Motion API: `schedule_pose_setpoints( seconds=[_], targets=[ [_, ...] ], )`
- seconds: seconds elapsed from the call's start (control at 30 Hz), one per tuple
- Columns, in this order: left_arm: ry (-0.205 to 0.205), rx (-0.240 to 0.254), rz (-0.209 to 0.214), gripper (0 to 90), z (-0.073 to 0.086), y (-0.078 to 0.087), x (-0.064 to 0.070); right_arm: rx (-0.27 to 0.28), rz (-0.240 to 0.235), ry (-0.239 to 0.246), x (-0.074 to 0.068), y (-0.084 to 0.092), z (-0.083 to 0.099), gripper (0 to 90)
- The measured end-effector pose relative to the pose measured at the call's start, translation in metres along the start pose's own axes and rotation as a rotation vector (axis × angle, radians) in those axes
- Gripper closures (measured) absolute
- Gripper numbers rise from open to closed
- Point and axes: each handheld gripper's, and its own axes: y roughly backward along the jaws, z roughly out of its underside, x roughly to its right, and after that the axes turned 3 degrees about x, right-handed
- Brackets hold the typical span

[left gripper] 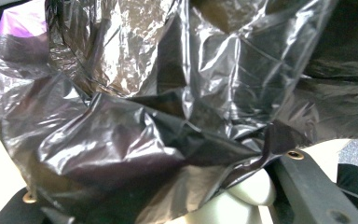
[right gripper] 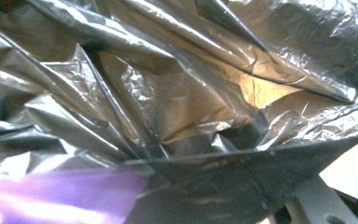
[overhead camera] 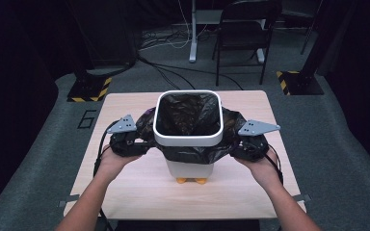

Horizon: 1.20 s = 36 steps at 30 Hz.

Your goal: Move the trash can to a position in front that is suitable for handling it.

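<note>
Bag film stretches between left tool and right tool.

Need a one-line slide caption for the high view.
Both grippers, left and right, hold a black bag around a white bin.

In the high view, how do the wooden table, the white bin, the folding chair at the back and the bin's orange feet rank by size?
1. wooden table
2. white bin
3. folding chair, though it stands farther off, so its rank is unsure
4. orange feet
</note>
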Motion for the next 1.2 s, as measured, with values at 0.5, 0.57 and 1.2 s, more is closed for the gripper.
schedule_pose_setpoints(
  seconds=[0.5, 0.57, 1.2],
  targets=[
    [-0.013, -0.008, 0.000, 59.2, 0.010, 0.007, 0.016, 0.006, -0.004, 0.015, -0.014, 0.010, 0.007, 60.8],
    [-0.018, -0.011, -0.003, 59.2, 0.011, 0.006, 0.019, 0.013, -0.002, 0.012, -0.015, 0.011, 0.010, 60.8],
    [0.033, 0.008, 0.037, 57.9, 0.019, 0.003, 0.018, 0.015, -0.040, -0.040, -0.009, 0.012, 0.024, 59.5]
  ],
)
